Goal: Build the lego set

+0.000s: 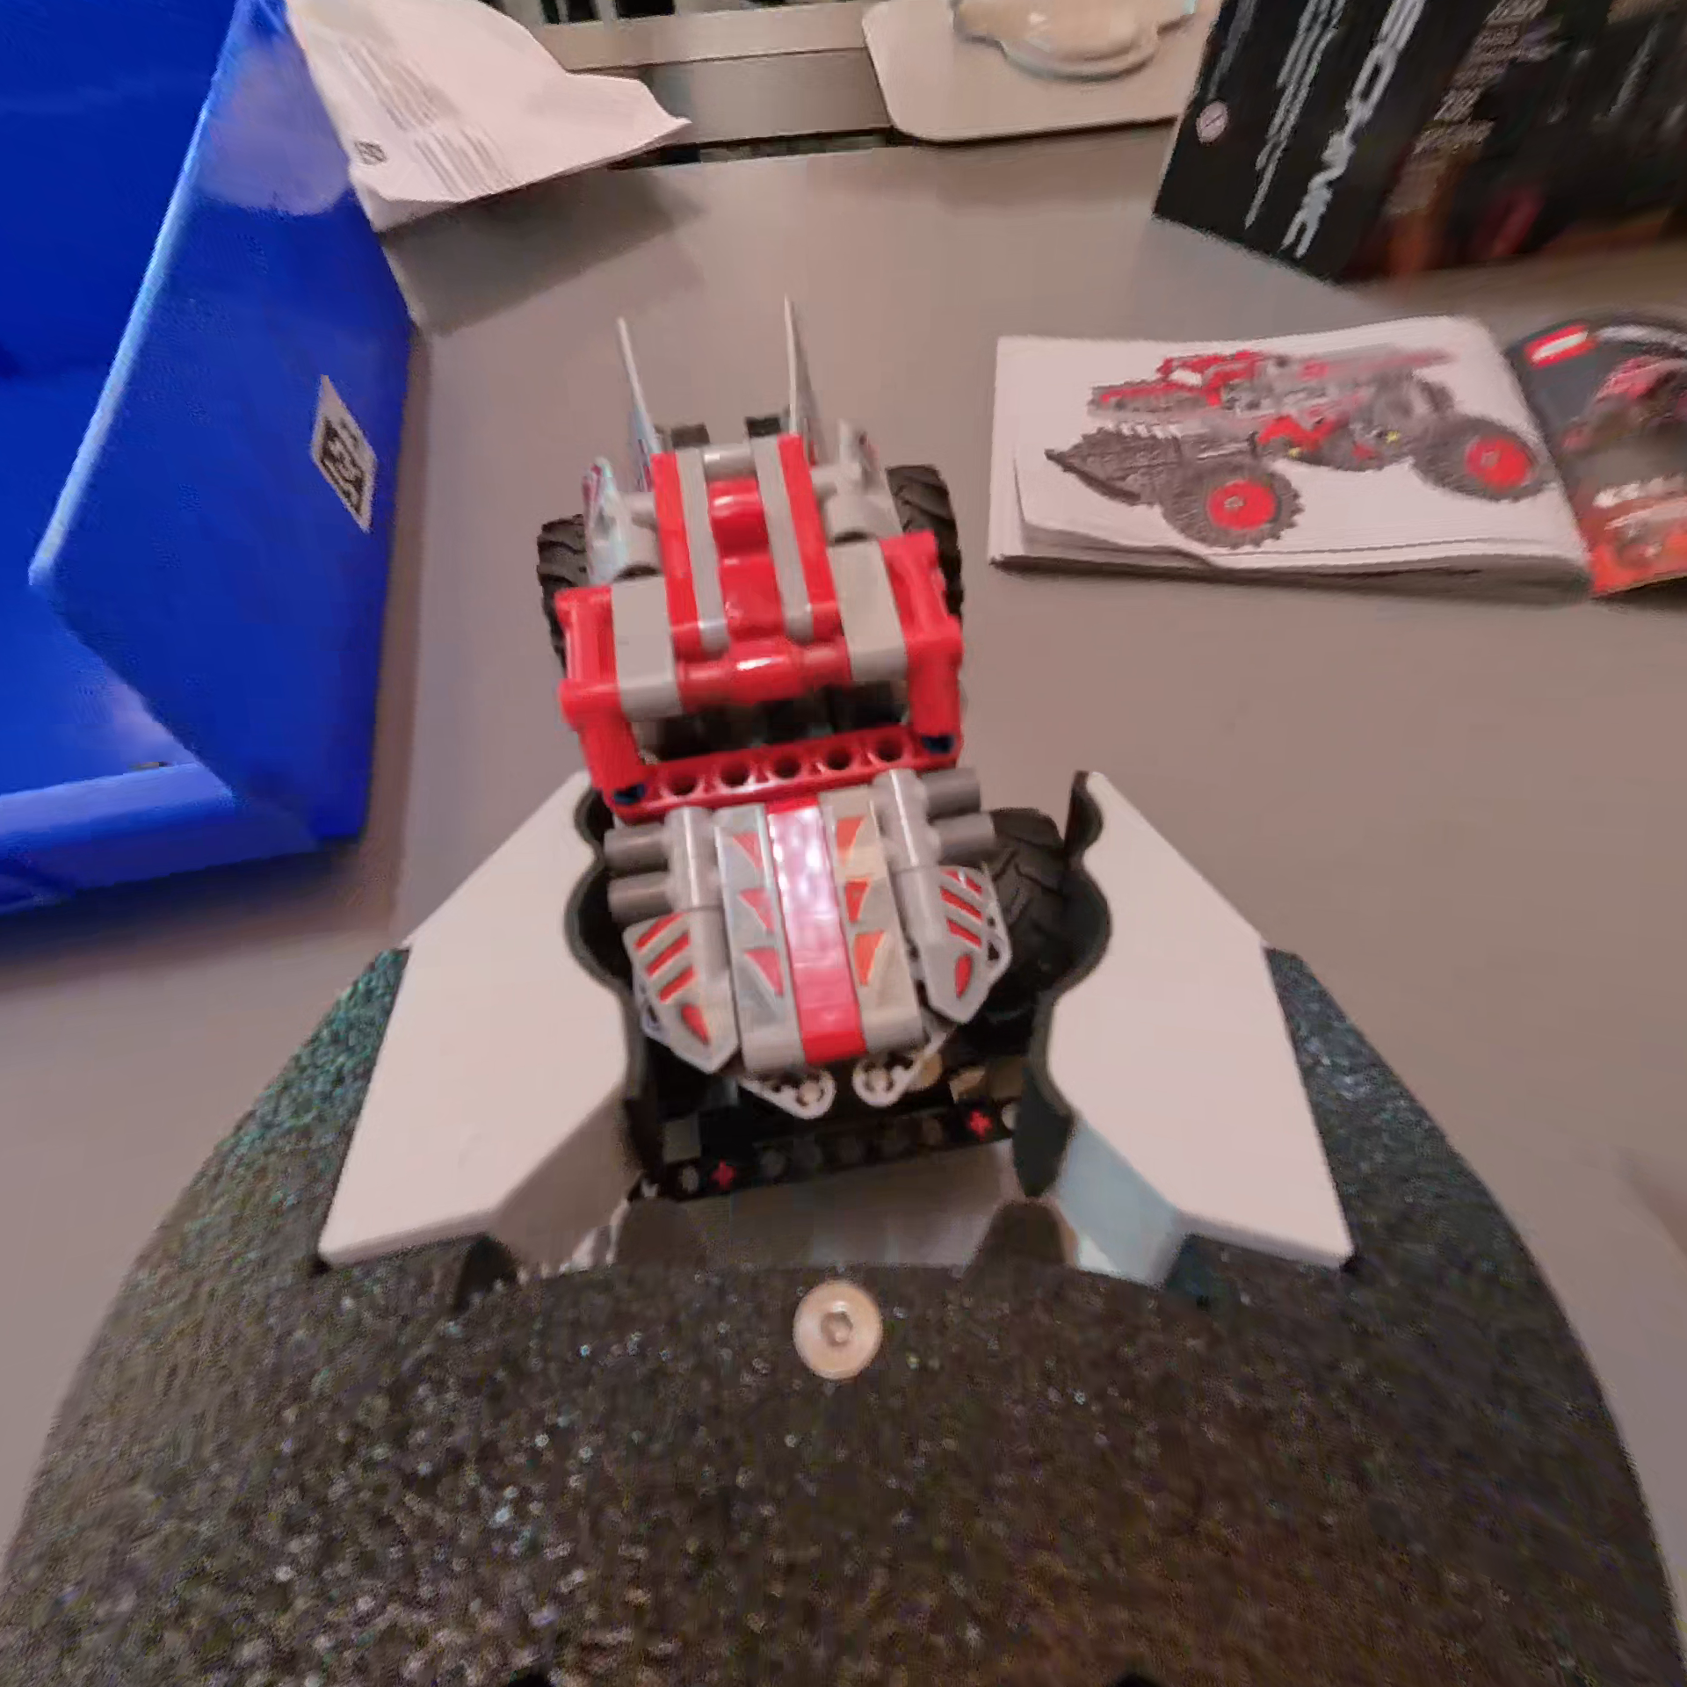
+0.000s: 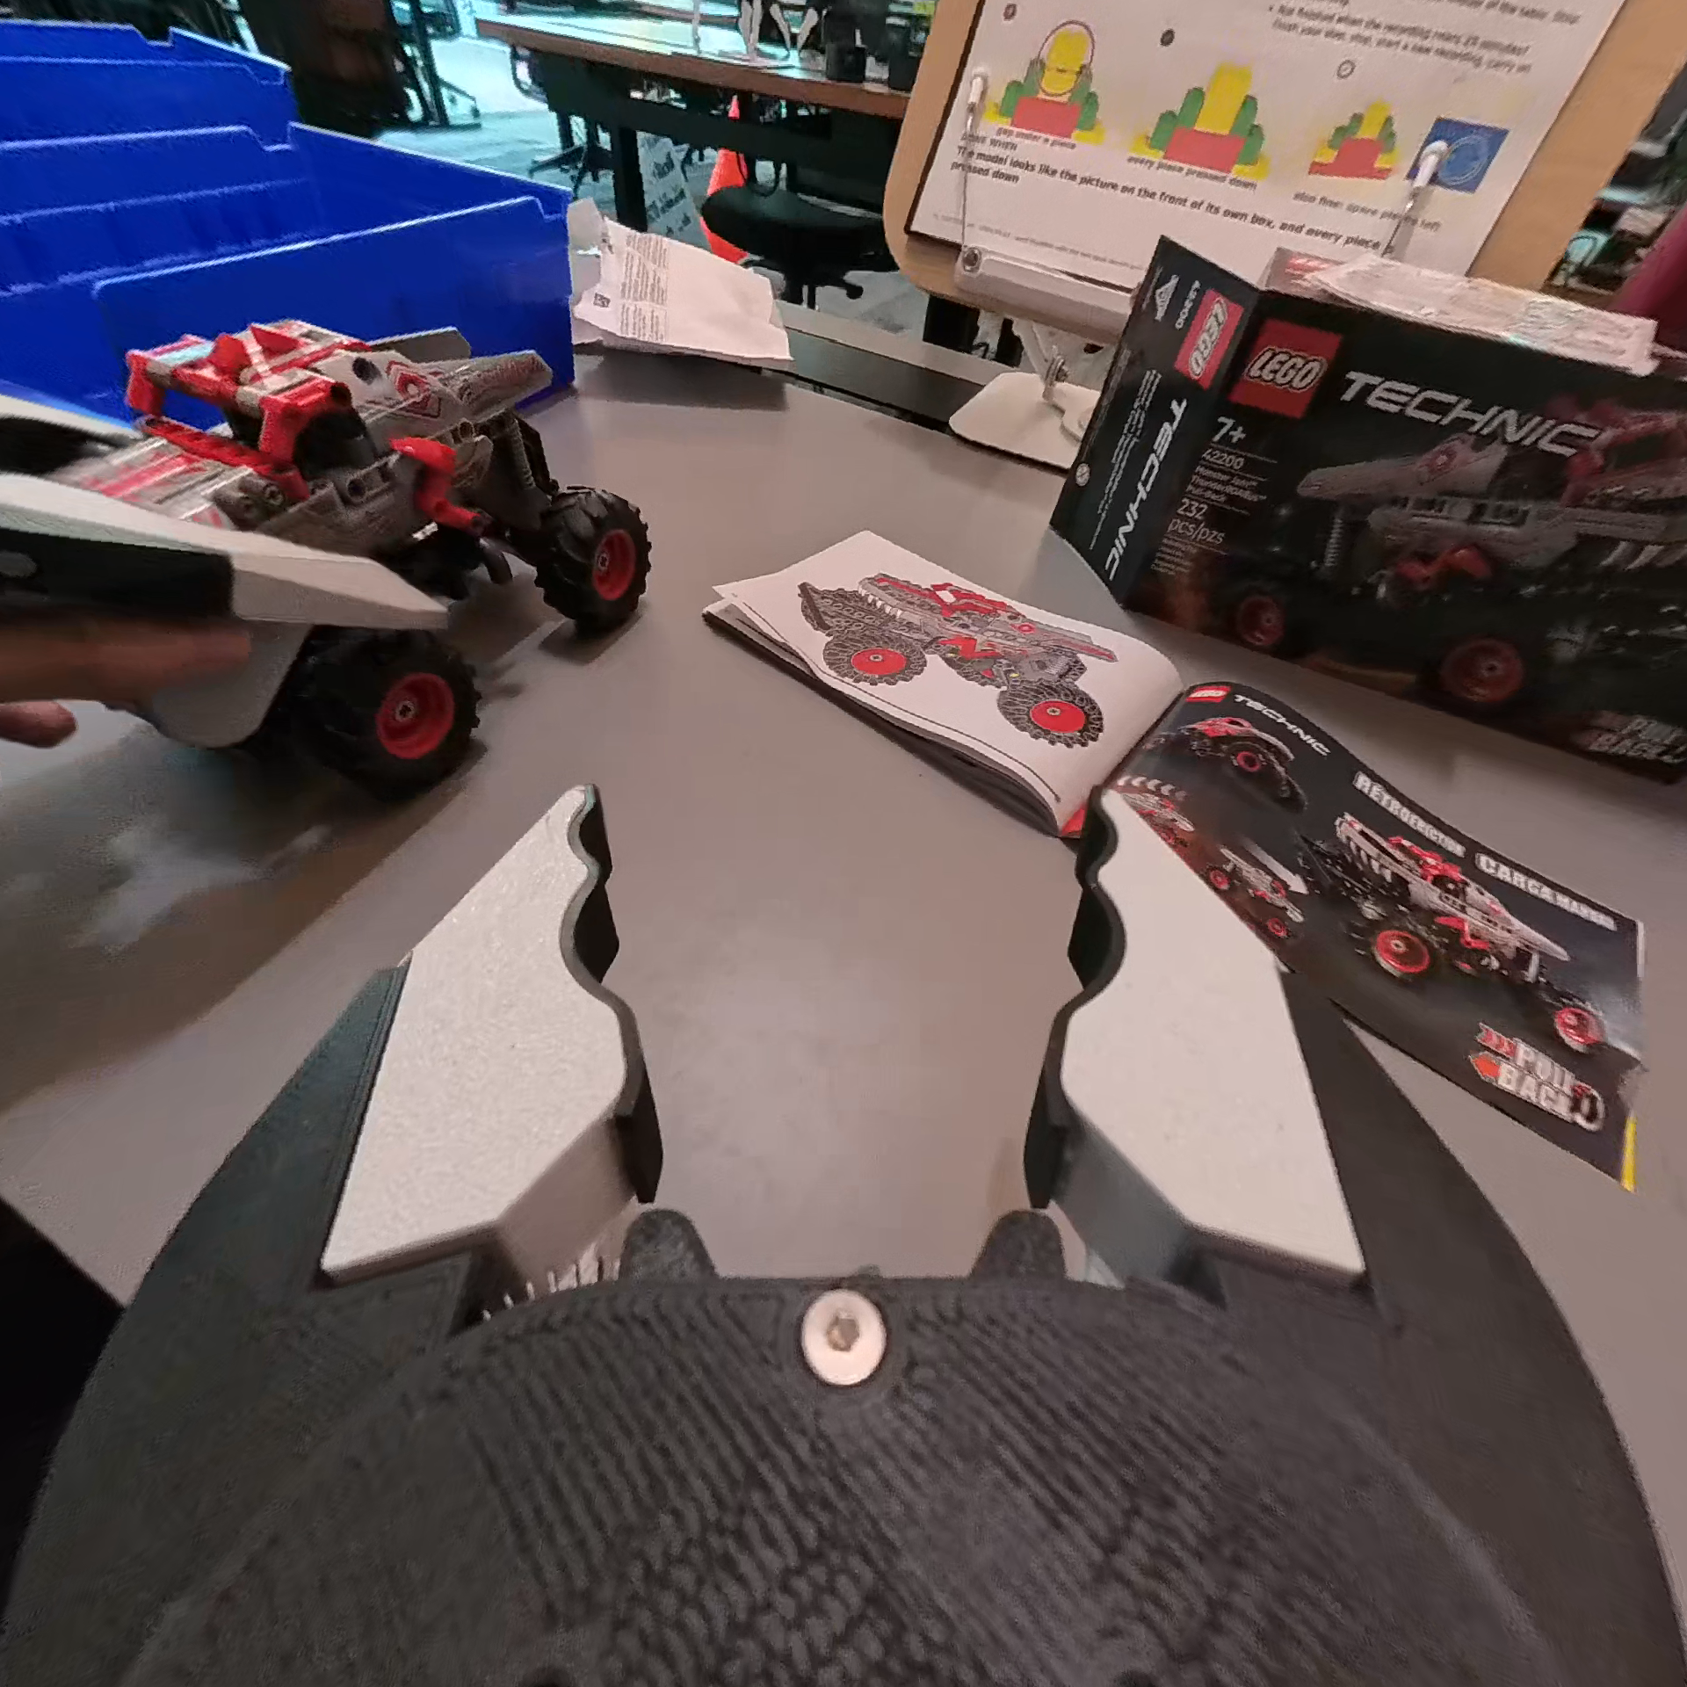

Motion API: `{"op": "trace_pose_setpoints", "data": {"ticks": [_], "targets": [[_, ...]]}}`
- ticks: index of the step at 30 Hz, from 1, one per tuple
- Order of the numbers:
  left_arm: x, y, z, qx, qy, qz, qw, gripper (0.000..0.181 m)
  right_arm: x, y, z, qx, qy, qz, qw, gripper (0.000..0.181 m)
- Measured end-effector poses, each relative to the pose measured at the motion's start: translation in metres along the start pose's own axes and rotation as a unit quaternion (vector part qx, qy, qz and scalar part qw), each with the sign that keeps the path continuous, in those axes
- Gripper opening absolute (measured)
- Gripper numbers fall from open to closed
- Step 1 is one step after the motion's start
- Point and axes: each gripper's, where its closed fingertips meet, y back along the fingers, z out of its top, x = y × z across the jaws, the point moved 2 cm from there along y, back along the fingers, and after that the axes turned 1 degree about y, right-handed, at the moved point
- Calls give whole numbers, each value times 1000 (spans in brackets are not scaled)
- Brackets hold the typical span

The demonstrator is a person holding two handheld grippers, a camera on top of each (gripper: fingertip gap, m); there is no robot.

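Observation:
A red and grey lego monster truck [image 1: 776, 639] with black tyres stands on the grey table [image 1: 1278, 822]. My left gripper [image 1: 835, 785] is open, and its two fingers flank the truck's front wheels and hood. I cannot tell whether the pads touch the tyres. In the right wrist view the truck [image 2: 365, 456] is at the left with the left gripper [image 2: 329, 671] around its front, held by a hand. My right gripper [image 2: 844, 794] is open and empty over bare table, to the right of the truck.
An open instruction booklet [image 2: 949, 657] lies right of the truck. The black set box [image 2: 1369, 484] stands at the back right. Blue bins [image 2: 274, 228] stand at the left, close to the truck. A loose paper sheet [image 2: 675, 292] and a board with a printed sheet [image 2: 1232, 119] are behind.

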Motion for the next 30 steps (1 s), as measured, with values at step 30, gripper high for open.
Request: {"op": "trace_pose_setpoints", "data": {"ticks": [30], "targets": [[-233, 2, 13, -79, -332, -542, 768, 79, -100, 86, -60, 5, -42, -139, 989, 97]]}}
